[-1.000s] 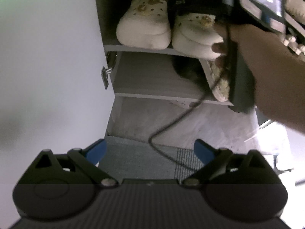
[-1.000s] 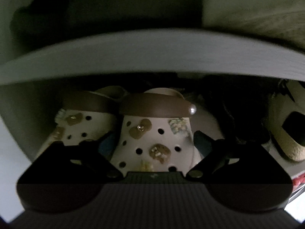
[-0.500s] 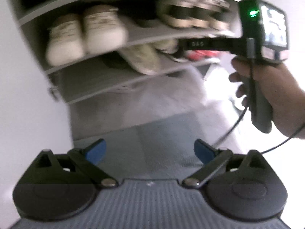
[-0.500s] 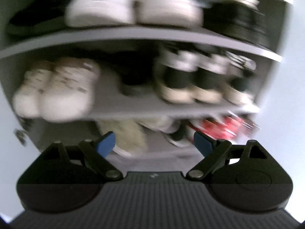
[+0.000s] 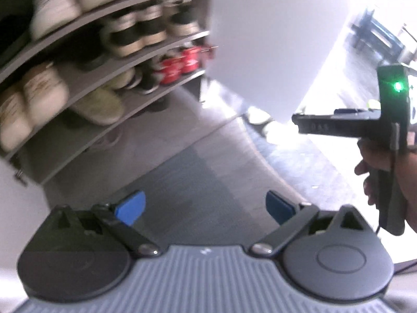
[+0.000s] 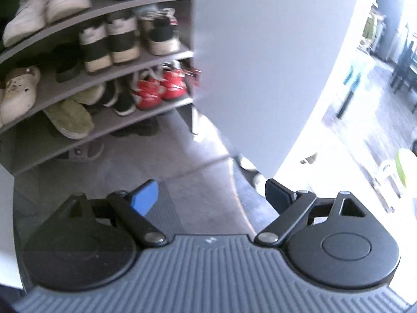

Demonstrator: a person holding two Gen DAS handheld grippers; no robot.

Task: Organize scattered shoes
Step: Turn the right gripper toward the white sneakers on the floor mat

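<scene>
Grey shelving (image 6: 146, 60) stands beside a white wall (image 6: 260, 52); daylight floods the grey floor (image 6: 182, 156).

red shoes (image 6: 161, 88), paired, lower shelf (image 6: 146, 109)

My left tool (image 5: 204, 210) stands open, blue pads wide apart, nothing between them, grey floor (image 5: 198, 172) below. Upper left, an open shoe rack (image 5: 156, 60) holds blurred pairs: pale sneakers (image 5: 70, 0) on a high shelf, black-and-cream shoes (image 5: 148, 28) below, red shoes (image 5: 179, 64) lower right, cream clogs (image 5: 28, 101) far left, a green slipper (image 5: 101, 104) beside them. A white panel (image 5: 265, 39) fills the upper centre. At right, a hand (image 5: 388, 174) grips my right tool (image 5: 295, 122), green light on; its pads are hidden.
</scene>
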